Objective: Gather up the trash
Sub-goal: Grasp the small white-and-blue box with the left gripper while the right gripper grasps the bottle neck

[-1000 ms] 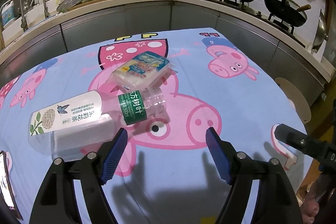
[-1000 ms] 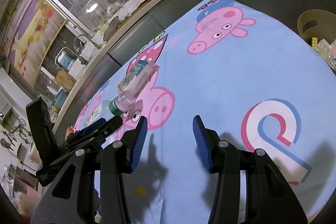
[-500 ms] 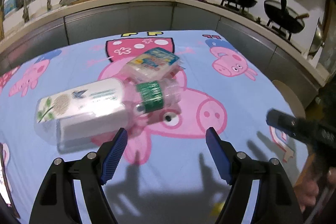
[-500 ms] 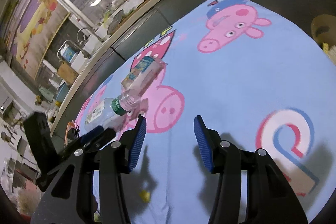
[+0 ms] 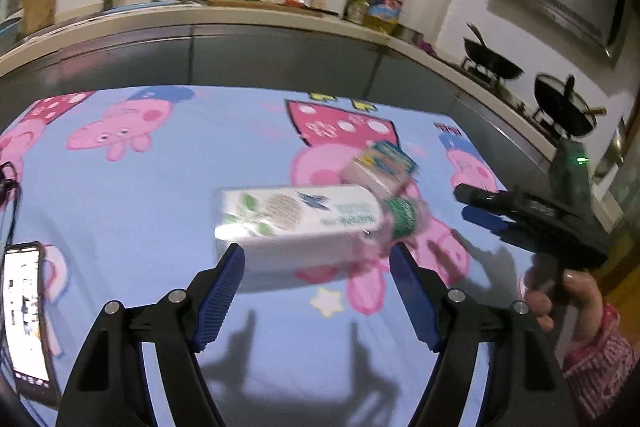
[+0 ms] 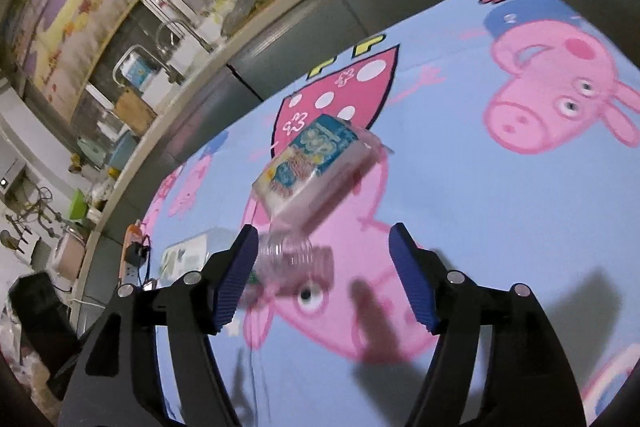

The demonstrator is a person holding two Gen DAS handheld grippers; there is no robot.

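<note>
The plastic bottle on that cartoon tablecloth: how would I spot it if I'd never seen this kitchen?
Find the blue tablecloth printed with pink pigs. Near its middle, over the biggest pig, the plastic bottle lies on its side with a white flowery label and a green neck band. Its neighbour, the tissue packet, is small, flat and blue-topped.

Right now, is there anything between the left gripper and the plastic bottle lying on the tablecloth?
Nothing visible stands between them. The left gripper has its jaws open, and the plastic bottle lies on its side just ahead. The tissue pack sits beyond the bottle's neck, not in the path.
</note>
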